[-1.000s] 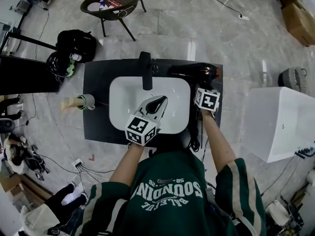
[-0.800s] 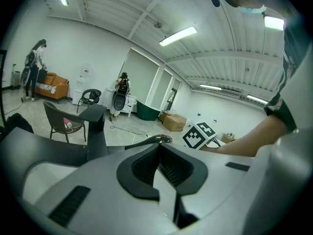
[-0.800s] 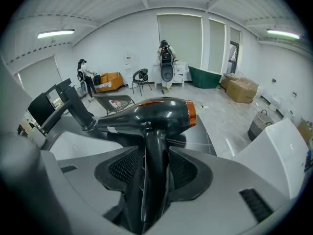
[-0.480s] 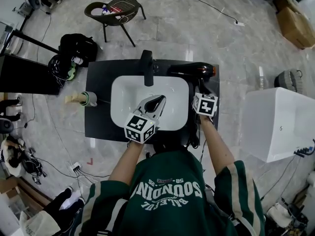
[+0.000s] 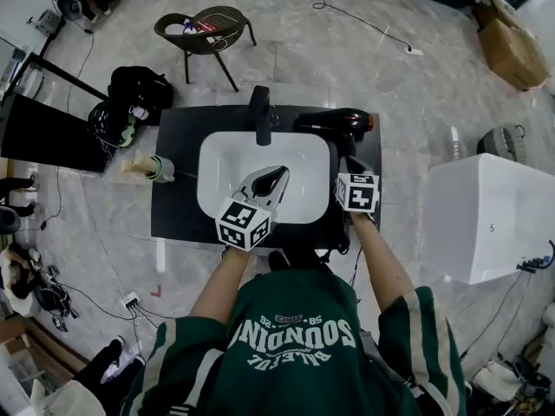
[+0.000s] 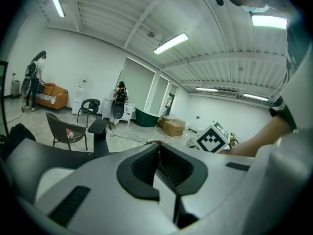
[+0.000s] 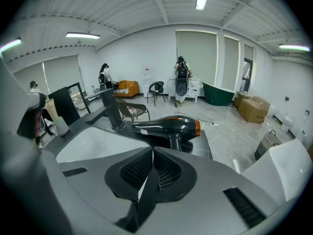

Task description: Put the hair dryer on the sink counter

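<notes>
The black hair dryer [image 5: 336,121] with an orange band lies on its side on the dark sink counter [image 5: 178,156], at the back right corner behind the white basin [image 5: 227,161]. In the right gripper view the hair dryer [image 7: 168,126] lies free a short way ahead of the jaws. My right gripper [image 5: 349,165] hovers over the counter's right edge, just short of the dryer; its jaws meet with nothing between them [image 7: 152,152]. My left gripper [image 5: 276,178] hangs over the basin, shut and empty [image 6: 157,146].
A black faucet [image 5: 259,116] stands behind the basin. A cup [image 5: 158,169] sits at the counter's left edge. The dryer's cord [image 5: 343,232] hangs off the front right. On the floor are a chair [image 5: 205,26], a black bag [image 5: 139,85] and a white tub [image 5: 492,217].
My right gripper has drawn back from the hair dryer toward the person, leaving the dryer lying on the counter. The left gripper stays over the basin.
</notes>
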`<state>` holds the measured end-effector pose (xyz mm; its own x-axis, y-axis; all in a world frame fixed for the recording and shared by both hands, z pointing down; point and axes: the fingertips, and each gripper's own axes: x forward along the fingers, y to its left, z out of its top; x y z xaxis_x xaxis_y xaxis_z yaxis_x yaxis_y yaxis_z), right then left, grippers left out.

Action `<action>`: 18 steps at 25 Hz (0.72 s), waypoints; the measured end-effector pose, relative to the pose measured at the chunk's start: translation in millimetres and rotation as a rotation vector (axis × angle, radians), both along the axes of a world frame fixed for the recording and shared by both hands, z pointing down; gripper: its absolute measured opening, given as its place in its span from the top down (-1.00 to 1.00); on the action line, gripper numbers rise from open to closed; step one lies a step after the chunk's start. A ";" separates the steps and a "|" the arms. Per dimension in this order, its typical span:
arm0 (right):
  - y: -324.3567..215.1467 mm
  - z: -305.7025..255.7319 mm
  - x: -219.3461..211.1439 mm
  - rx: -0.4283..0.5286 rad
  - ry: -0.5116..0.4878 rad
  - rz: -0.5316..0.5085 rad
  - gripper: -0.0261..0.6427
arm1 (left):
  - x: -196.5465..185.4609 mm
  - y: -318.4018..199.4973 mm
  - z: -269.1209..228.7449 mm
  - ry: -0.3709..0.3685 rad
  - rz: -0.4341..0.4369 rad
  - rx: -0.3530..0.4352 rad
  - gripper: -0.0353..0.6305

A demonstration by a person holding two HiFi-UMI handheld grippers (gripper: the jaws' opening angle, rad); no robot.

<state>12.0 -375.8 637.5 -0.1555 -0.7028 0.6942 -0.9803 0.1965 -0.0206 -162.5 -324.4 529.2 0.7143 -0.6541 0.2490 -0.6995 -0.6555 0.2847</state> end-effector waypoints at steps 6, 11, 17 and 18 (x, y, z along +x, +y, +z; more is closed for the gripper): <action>19.5 -30.6 -15.1 0.076 0.019 -0.045 0.79 | -6.3 16.7 -11.9 0.001 -0.002 0.026 0.83; 40.2 -62.9 -34.1 0.166 0.054 -0.119 0.79 | -9.1 31.9 -24.6 0.003 -0.003 0.052 0.83; 64.9 -97.8 -53.5 0.245 0.012 -0.156 0.79 | -16.1 53.7 -37.7 -0.002 -0.014 0.080 0.83; 69.2 -102.1 -56.9 0.254 0.008 -0.163 0.80 | -17.7 57.2 -39.5 -0.003 -0.017 0.083 0.83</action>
<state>-45.0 -306.5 535.5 -0.2759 -0.8200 0.5014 -0.9352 0.3495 0.0570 -180.2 -267.2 489.7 0.7022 -0.6847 0.1954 -0.7115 -0.6647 0.2277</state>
